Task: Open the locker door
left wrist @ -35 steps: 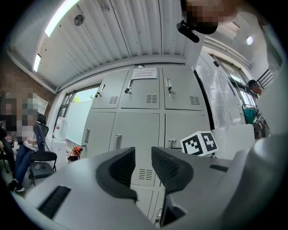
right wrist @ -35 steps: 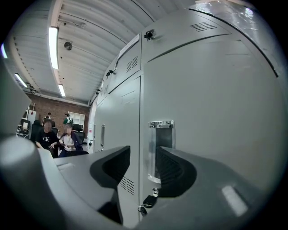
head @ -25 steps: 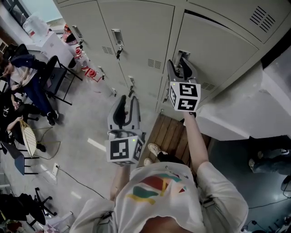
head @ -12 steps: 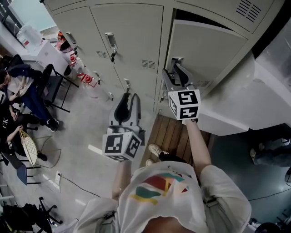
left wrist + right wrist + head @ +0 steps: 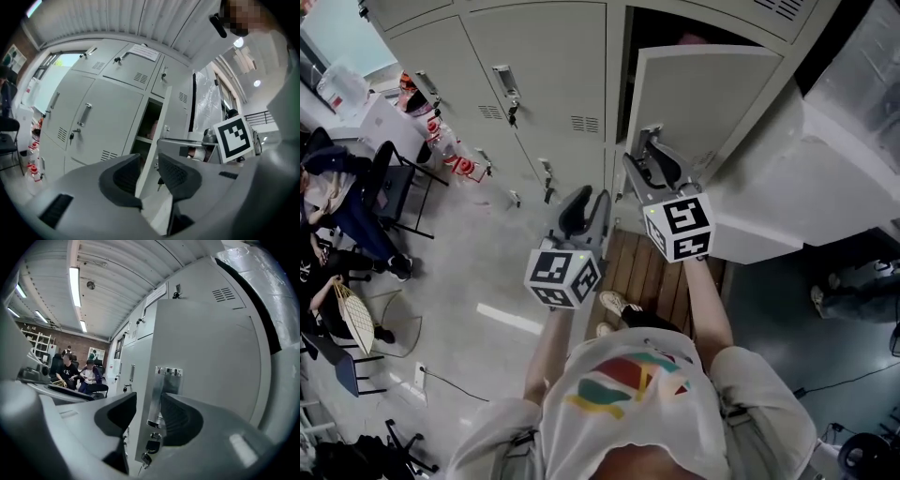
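The grey locker door (image 5: 703, 94) stands partly swung out, with a dark gap showing along its top and left edge. My right gripper (image 5: 649, 161) is at its metal handle (image 5: 649, 141). In the right gripper view the handle plate (image 5: 161, 390) stands between the jaws of the right gripper (image 5: 149, 406), which are closing. The right jaw is against it and the left jaw is apart from it. Keys (image 5: 149, 451) hang in the lock below. My left gripper (image 5: 586, 208) is open and holds nothing, below and left of the door. In its own view the left gripper (image 5: 149, 164) looks at the door's edge (image 5: 157, 136).
More closed lockers (image 5: 544, 66) run to the left. A plastic-wrapped white block (image 5: 825, 169) stands close on the right of the door. A wooden platform (image 5: 647, 281) lies under the person's feet. People sit on chairs (image 5: 337, 197) at the far left.
The locker door has swung further out, and the right gripper has come back and down with its handle. The left gripper has risen and moved right, toward the door's edge.
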Action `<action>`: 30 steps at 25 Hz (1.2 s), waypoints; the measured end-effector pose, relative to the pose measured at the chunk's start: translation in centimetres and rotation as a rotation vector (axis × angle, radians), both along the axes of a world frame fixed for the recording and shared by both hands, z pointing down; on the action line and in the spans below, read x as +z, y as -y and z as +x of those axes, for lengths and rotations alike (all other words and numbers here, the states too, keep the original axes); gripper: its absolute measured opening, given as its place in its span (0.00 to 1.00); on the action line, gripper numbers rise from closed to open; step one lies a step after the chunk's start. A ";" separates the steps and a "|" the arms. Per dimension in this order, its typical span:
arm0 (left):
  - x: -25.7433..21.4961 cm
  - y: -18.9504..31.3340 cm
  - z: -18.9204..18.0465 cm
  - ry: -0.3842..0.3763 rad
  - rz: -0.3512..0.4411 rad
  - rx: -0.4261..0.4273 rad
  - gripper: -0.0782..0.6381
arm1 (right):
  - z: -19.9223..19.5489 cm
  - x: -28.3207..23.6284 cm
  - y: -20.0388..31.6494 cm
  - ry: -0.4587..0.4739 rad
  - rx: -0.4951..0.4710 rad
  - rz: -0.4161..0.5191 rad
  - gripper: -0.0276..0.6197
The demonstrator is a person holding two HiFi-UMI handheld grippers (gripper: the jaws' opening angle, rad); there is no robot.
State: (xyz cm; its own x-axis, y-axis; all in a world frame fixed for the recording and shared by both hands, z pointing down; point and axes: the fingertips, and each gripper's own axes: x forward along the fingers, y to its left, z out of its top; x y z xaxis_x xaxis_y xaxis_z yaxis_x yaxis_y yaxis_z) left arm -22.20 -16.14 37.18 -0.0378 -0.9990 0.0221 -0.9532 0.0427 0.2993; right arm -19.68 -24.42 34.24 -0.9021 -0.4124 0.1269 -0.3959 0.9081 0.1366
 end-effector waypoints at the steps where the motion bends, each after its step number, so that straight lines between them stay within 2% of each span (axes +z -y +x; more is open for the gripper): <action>1: 0.5 0.3 0.5 -0.013 -0.006 0.021 0.26 | 0.4 0.0 -0.3 -0.005 -0.003 0.002 0.28; 6: 1.4 2.4 2.5 0.014 -0.029 0.095 0.31 | 2.0 -0.2 -1.3 -0.001 -0.025 0.002 0.28; 12: 2.5 4.5 4.7 0.076 -0.071 0.197 0.31 | 4.1 -0.1 -2.3 0.016 -0.037 -0.024 0.28; 15: 3.3 4.8 5.5 0.077 -0.090 0.252 0.31 | 4.9 0.0 -2.8 0.011 -0.038 -0.028 0.28; 23: 3.2 5.2 8.9 0.088 -0.090 0.355 0.31 | 7.6 -0.1 -3.6 0.014 -0.037 -0.037 0.28; 30: 3.2 5.1 11.8 0.145 -0.093 0.401 0.26 | 10.8 0.0 -3.9 0.034 0.018 -0.028 0.28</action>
State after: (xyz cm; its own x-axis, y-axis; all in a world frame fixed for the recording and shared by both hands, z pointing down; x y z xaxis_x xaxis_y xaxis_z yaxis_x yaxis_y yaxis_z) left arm -10.38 -21.27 40.41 0.3437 -0.9293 0.1353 -0.9316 -0.3193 0.1735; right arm -8.88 -20.52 34.24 -0.8986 -0.4254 0.1077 -0.4164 0.9040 0.0971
